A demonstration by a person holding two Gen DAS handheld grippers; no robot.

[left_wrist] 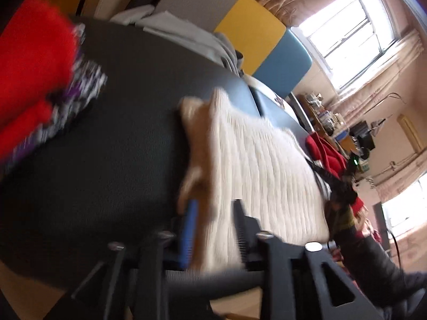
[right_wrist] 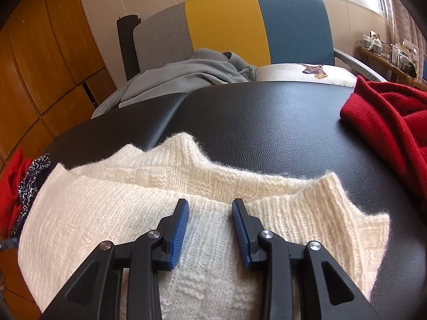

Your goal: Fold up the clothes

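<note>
The cream knitted sweater lies partly folded on a black leather-grained surface, its ribbed edges making several stepped layers toward the far side. The right gripper sits over the middle of the knit with its blue-padded jaws parted to a moderate gap and nothing between them; whether the fingertips touch the wool cannot be told. In the left wrist view, which is tilted and motion-blurred, the left gripper has an edge of the same sweater between its jaws, the fabric bunched against the blue pad, so it appears to be clamped on the knit. On the black surface, well apart from the sweater to the right, lies a crumpled red garment; at the left edge a second red cloth lies touching a dark patterned fabric. Beyond the surface stands a sofa with its back in grey, yellow and blue panels, with a grey buttoned garment heaped on the seat just beside a white cushion printed with a deer's head. Wooden cabinet doors fill the left wall, a cluttered shelf runs along the right, and curtained windows let in bright daylight.
</note>
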